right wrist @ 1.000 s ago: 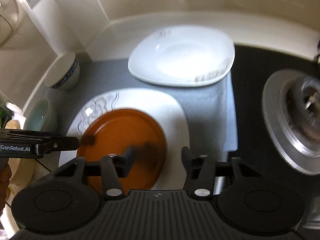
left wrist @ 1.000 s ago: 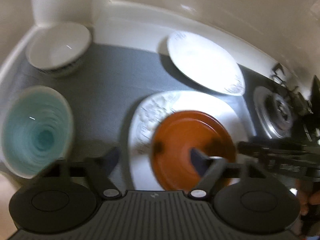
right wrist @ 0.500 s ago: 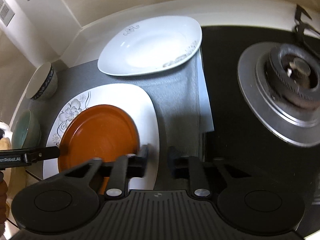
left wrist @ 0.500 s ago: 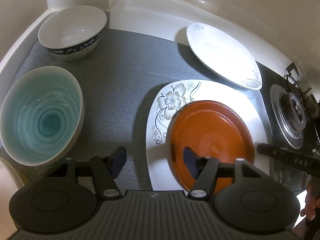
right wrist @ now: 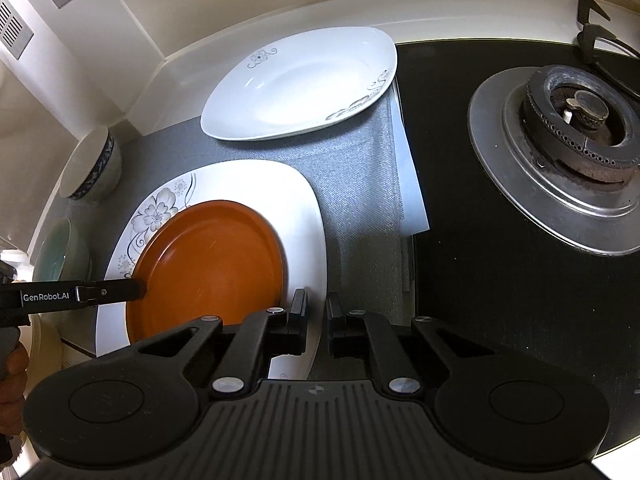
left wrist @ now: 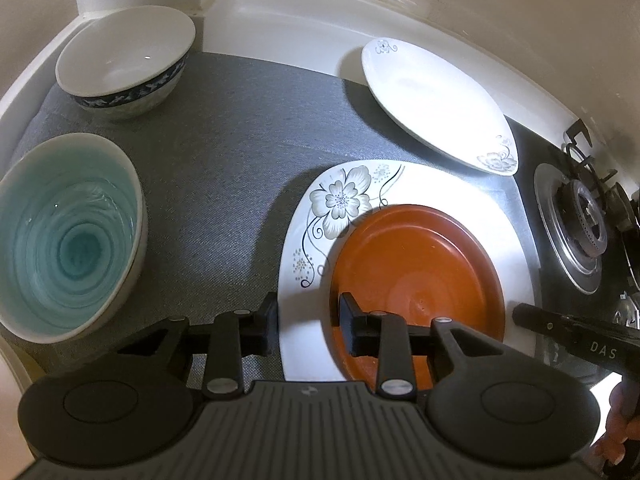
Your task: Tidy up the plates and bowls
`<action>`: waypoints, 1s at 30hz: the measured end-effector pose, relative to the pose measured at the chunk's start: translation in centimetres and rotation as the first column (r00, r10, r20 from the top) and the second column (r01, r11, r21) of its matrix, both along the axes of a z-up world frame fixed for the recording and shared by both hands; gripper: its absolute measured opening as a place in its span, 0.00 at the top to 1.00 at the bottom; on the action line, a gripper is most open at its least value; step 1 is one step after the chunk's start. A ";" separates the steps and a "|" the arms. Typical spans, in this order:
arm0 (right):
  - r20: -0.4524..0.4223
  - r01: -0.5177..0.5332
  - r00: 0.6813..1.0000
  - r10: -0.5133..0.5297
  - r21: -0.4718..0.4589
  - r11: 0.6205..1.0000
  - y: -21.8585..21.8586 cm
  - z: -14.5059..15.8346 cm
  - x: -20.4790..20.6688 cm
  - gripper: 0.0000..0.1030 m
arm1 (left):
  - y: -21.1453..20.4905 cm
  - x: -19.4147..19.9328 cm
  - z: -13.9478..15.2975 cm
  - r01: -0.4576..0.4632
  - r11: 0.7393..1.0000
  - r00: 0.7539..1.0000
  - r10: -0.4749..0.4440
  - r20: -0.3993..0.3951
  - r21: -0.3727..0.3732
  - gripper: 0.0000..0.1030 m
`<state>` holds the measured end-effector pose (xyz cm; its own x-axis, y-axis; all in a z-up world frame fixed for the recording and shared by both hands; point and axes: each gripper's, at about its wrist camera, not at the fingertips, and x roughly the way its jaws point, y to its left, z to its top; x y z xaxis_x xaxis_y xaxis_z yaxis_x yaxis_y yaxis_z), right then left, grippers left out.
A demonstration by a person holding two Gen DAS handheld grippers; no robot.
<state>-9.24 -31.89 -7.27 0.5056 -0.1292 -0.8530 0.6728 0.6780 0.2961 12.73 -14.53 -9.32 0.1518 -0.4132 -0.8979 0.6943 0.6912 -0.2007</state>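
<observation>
An orange plate [left wrist: 416, 264] lies on a large white square plate with a flower print [left wrist: 340, 200]; both also show in the right wrist view, the orange plate [right wrist: 208, 264] on the flower plate [right wrist: 248, 184]. My left gripper [left wrist: 308, 322] is open, its jaws straddling the flower plate's left edge. My right gripper [right wrist: 316, 320] is nearly closed at the flower plate's right edge, with a narrow gap and nothing between the jaws. A second white plate [left wrist: 432, 100] lies behind, also in the right wrist view [right wrist: 304, 80].
A turquoise bowl [left wrist: 68, 236] and a white bowl with a blue band [left wrist: 124, 60] stand on the grey mat [left wrist: 240, 120] at the left. A gas burner [right wrist: 568, 140] sits on the black hob at the right. White walls close the back.
Both grippers have narrowed: the left jaws came closer around the flower plate's edge, the right jaws nearly closed. Both views shifted slightly and the plates stayed put.
</observation>
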 end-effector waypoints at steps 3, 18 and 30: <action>0.001 0.007 1.000 -0.007 -0.001 1.000 0.1 0.0 0.0 0.91 | 0.1 0.0 0.1 0.000 1.000 1.000 0.000 -0.001 0.001 0.66; 0.114 0.123 0.987 -0.113 -0.084 0.989 -5.6 3.5 0.1 0.56 | -2.8 1.5 4.4 -0.047 0.994 0.997 0.054 0.064 -0.098 0.14; 0.202 0.225 0.957 -0.208 -0.064 0.972 -13.8 1.4 4.0 0.54 | -10.7 8.9 1.9 -0.226 0.960 0.969 0.205 -0.135 -0.164 0.14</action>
<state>-5.25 -45.70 -5.83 0.6109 -0.3223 -0.7232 0.7423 0.5508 0.3816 21.68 -25.23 -7.44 0.1547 -0.5357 -0.8301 0.4975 0.7681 -0.4031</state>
